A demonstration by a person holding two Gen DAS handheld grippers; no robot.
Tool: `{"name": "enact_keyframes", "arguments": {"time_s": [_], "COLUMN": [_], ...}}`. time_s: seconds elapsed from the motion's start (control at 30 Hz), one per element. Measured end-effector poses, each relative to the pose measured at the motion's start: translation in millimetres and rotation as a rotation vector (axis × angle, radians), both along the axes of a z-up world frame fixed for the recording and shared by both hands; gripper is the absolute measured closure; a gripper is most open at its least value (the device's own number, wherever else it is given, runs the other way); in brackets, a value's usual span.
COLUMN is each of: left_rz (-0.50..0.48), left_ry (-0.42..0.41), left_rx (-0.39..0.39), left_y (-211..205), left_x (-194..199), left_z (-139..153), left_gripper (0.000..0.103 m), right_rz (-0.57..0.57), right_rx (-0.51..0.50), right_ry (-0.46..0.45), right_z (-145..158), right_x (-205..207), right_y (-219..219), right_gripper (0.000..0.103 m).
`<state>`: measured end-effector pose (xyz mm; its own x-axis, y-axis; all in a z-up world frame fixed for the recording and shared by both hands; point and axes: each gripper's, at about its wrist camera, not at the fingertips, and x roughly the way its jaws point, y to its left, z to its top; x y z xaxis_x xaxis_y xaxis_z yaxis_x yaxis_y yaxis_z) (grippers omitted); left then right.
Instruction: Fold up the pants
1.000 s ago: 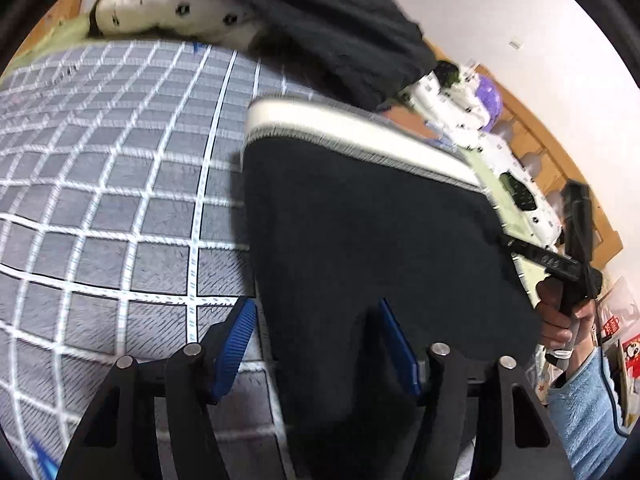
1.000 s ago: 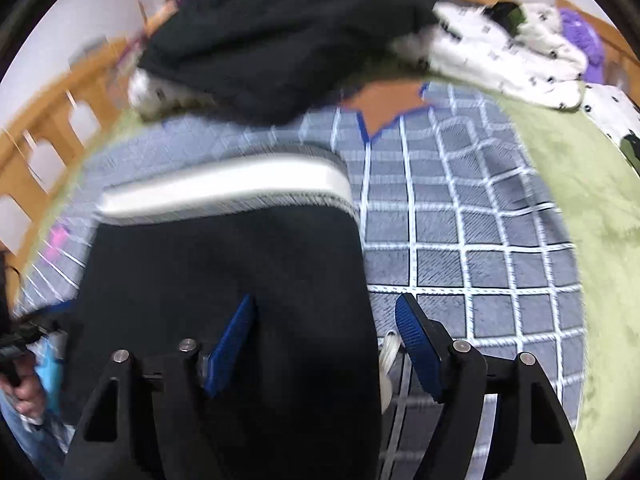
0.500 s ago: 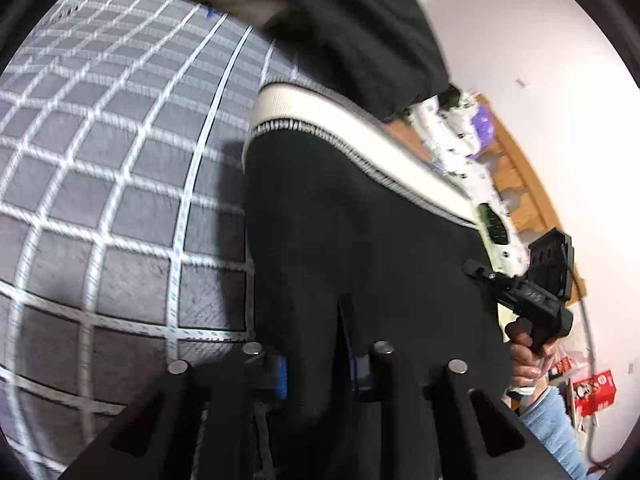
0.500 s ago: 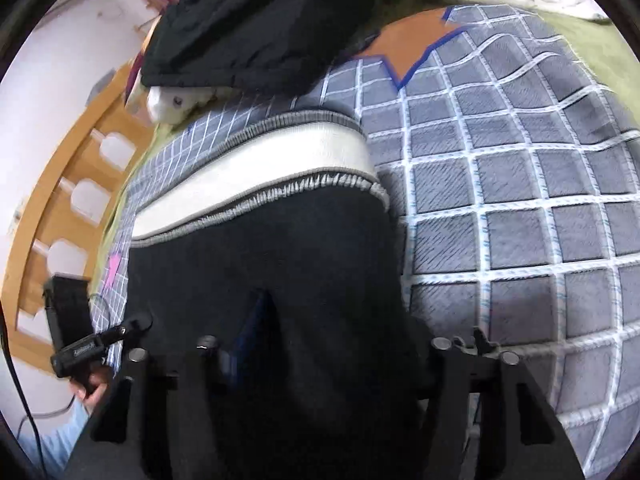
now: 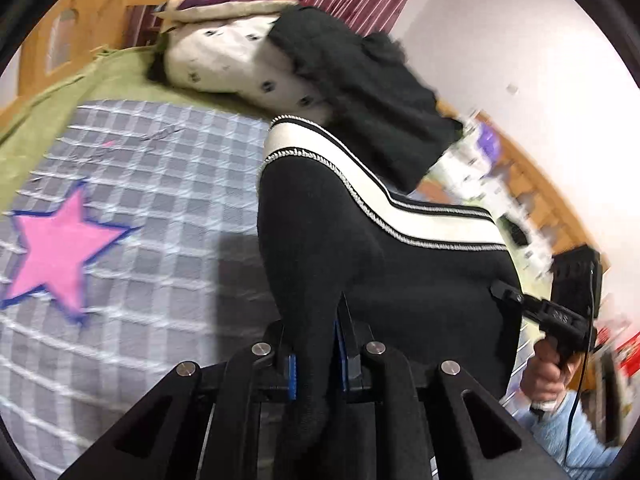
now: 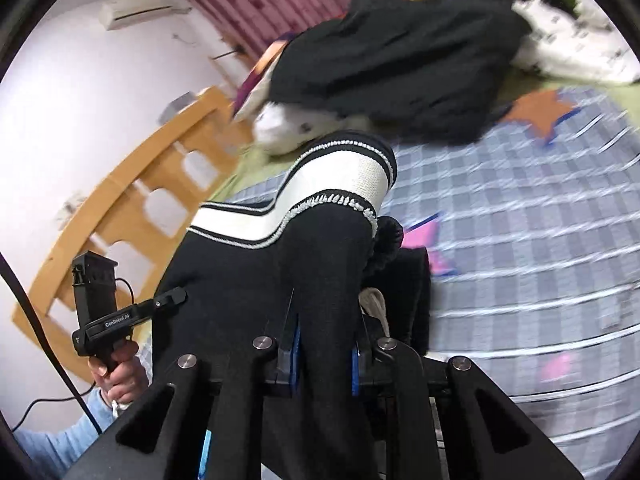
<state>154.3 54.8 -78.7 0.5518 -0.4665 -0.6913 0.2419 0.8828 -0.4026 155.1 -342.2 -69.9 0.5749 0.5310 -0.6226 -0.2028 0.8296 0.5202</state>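
The black pants (image 5: 360, 240) with a white waistband (image 5: 332, 164) hang lifted above the bed. My left gripper (image 5: 316, 364) is shut on the black fabric near the bottom of the left wrist view. My right gripper (image 6: 324, 360) is shut on the same pants (image 6: 280, 264) in the right wrist view, with the waistband (image 6: 340, 180) raised ahead of it. Each view shows the other hand-held gripper at its side: the right one (image 5: 560, 312) and the left one (image 6: 104, 312). The fabric stretches between the two grips.
A grey checked blanket (image 5: 140, 208) with a pink star (image 5: 60, 248) covers the bed. A heap of black clothing (image 6: 400, 52) and white spotted garments (image 5: 232, 60) lies at the far side. A wooden bed rail (image 6: 120, 200) runs at the left.
Both grippers have shut on the pants and lifted them off the blanket. The waistband has risen and the fabric bunches between the grips.
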Motion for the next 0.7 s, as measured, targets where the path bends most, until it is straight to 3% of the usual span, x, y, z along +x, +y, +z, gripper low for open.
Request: {"name": "enact_keyframes", "arguments": {"time_s": [0.03,0.13,0.17,0.2,0.23,0.37,0.43,0.47,0.57,0.6,0.63,0.67,0.7], "left_rz": [-0.003,0.064,0.08,0.093,0.115,0.085,0.088,0.085,0.084,0.086,0.11,0.126,0.123], "left_ry": [0.025,0.032,0.016,0.003,-0.003,-0.03,-0.041,-0.04,-0.022,-0.007,0.019,0.039,0.042], "left_rx": [0.018,0.16,0.194,0.212,0.218,0.175,0.124,0.103,0.078,0.075,0.086,0.092,0.076], "left_y": [5,10,11,11,11,10,11,12,6,6,8,9,11], "left_x": [-1,-8,-11,-14,-15,-7,5,7,31,42,55,63,68], "left_z": [-9,-42,-48,-53,-54,-43,-37,-34,-29,-32,-37,-42,-44], "left_gripper": [0.082,0.082,0.079,0.067,0.058,0.05,0.043,0.043,0.042,0.042,0.045,0.053,0.08], "right_rz": [0.002,-0.079,-0.094,-0.078,-0.064,-0.068,-0.085,-0.091,-0.112,-0.098,-0.068,-0.069,-0.091], "right_rx": [-0.011,-0.243,-0.299,-0.31,-0.354,-0.471,-0.425,-0.387,-0.347,-0.323,-0.26,-0.218,-0.207], "right_ry": [0.009,0.066,0.033,0.034,0.059,-0.001,-0.011,-0.004,0.047,0.099,0.131,0.156,0.132], "right_z": [-9,-58,-61,-56,-50,-24,-15,-13,-25,-36,-45,-50,-46], "right_x": [2,15,12,12,11,2,13,23,63,82,92,101,104], "right_y": [8,41,47,49,53,55,45,39,25,24,23,21,20], "right_gripper": [0.084,0.073,0.073,0.072,0.069,0.058,0.043,0.042,0.043,0.048,0.066,0.077,0.083]}}
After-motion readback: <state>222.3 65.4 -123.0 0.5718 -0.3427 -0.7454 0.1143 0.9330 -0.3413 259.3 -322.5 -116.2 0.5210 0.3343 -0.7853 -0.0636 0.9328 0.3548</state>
